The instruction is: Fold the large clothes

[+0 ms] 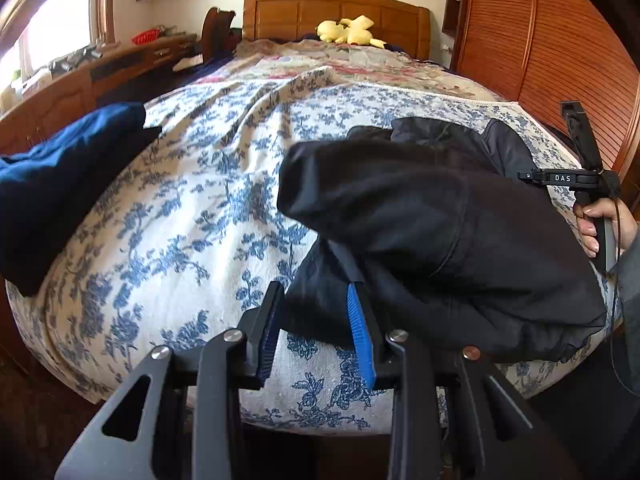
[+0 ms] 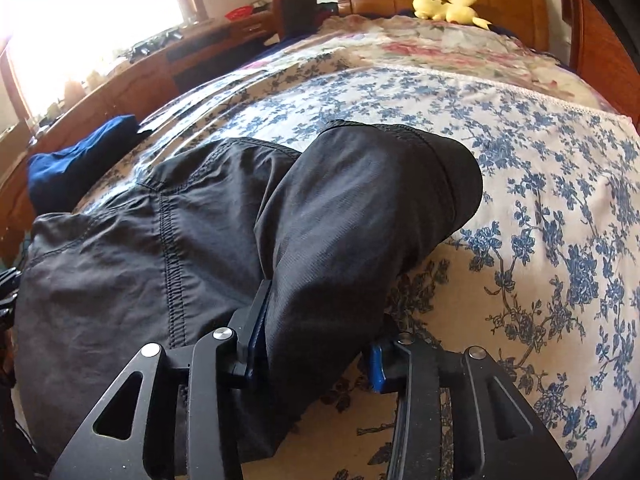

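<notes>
A black garment lies bunched on the bed's near right part; it also fills the left of the right wrist view. My left gripper is open, its blue-padded fingers at the garment's near left edge, cloth just between the tips. My right gripper has a thick fold of the black garment between its fingers; the jaws stand wide around it. The right gripper's handle shows in the left wrist view, held by a hand.
The bed has a white sheet with blue flowers. A folded blue garment lies at the bed's left edge. A yellow plush toy sits by the wooden headboard. A wooden desk runs along the left, a wardrobe on the right.
</notes>
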The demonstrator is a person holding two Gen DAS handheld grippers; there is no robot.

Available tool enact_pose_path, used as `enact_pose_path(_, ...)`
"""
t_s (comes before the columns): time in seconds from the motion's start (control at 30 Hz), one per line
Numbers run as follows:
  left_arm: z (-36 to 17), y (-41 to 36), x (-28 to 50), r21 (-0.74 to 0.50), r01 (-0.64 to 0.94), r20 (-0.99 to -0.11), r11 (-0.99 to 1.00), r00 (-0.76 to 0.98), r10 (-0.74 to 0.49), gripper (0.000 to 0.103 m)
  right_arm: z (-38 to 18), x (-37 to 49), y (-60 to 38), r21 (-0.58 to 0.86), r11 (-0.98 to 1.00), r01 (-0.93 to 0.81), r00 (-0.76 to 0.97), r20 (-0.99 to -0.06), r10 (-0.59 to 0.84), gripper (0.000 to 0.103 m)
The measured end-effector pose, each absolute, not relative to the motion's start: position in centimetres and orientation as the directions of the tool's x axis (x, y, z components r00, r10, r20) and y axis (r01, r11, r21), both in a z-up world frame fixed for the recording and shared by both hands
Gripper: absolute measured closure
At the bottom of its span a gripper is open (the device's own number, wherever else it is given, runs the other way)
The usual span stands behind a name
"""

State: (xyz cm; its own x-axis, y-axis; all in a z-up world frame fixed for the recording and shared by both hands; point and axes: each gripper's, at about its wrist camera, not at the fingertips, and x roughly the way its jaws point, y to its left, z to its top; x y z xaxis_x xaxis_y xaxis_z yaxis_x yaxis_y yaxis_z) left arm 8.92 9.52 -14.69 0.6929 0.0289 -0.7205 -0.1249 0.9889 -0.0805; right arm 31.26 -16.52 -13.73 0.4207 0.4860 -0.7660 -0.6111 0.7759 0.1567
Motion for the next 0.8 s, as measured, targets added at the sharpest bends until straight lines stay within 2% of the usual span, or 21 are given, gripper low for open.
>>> enact_pose_path(0.07, -15.3, 9.7, 9.2, -0.093, -0.124, -0.727, 0.988, 0.687, 0.018, 0.072, -14.0, 31.5, -16.4, 0.156, 0.782, -0.604, 0.422, -0.770, 0.479, 0.059)
enact_pose_path(0.13, -16.1, 9.7, 9.6, -0.107, -0.120, -0.735, 0.987, 0.678, 0.003, 0.069, -14.6, 31.9, -16.3, 0.156, 0.791, -0.591, 0.422, -0.776, 0.468, 0.048)
enact_pose_path(0.23, -16.9, 9.6, 9.7, -0.109, -0.118, -0.732, 0.987, 0.681, 0.000, 0.067, -15.2, 32.7, -16.6, 0.201, 0.793, -0.574, 0.399, -0.778, 0.486, 0.043)
enact_pose_path(0.43, -17.3, 10.1, 9.4, -0.148, -0.103, -0.708, 0.984, 0.705, -0.033, 0.066, -15.5, 33.1, -16.1, 0.215, 0.804, -0.554, 0.397, -0.781, 0.482, 0.037)
enact_pose_path(0.8, -17.3, 10.6, 9.7, -0.183, -0.077, -0.696, 0.980, 0.714, -0.074, 0.066, -15.5, 33.0, -15.8, 0.203, 0.820, -0.536, 0.418, -0.779, 0.467, 0.039)
